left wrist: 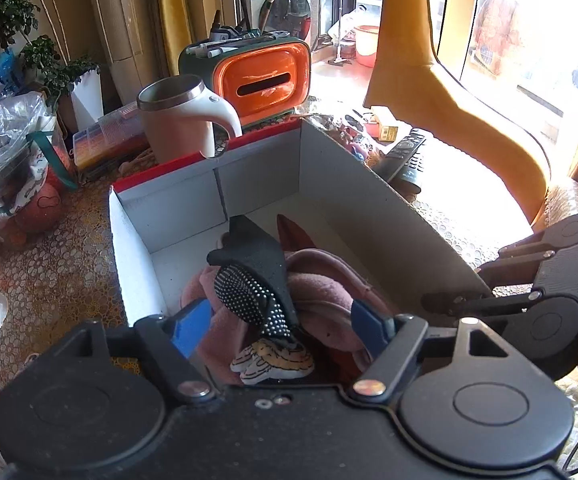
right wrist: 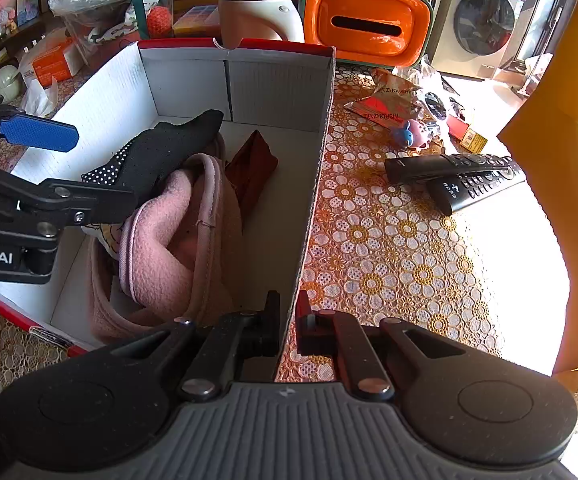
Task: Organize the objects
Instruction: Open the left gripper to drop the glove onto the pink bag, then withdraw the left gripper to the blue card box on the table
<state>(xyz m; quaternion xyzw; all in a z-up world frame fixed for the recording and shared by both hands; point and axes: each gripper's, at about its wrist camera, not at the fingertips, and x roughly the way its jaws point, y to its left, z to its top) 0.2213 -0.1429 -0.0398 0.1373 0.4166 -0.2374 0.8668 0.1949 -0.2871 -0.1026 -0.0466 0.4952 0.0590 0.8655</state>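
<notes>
A black sock with white grip dots (left wrist: 253, 276) lies on top of a heap of soft things inside the open cardboard box (right wrist: 101, 92), directly ahead of the left tongs (left wrist: 281, 322) and between their blue pads. Under it sits a folded pink fleece piece (right wrist: 169, 236), with a dark red cloth (right wrist: 251, 164) beyond and a small printed sock (left wrist: 273, 362) tucked nearest the left tongs. Everything soft is gathered toward the near end of the box, which looks like the sorting place for these items.

The left tongs stand wide open over the heap, one pad on either side of the sock, gripping nothing. That spread suggests either a fresh release or a lining-up for a grab; I cannot tell which.

The right tongs (right wrist: 288, 320) are nearly closed on the box's side wall, one finger inside and one outside. This hold seems meant to steady the light box while the other hand works in it.

Outside that wall, ahead and to the right of the right tongs, two remote controls (right wrist: 457, 178) lie crossed on the flower-patterned surface (right wrist: 389, 248), with small toys (right wrist: 411, 136) and wrappers beyond. Past the far end of the box stand a steel-rimmed mug (left wrist: 177, 120) and an orange tissue holder (left wrist: 265, 80).
</notes>
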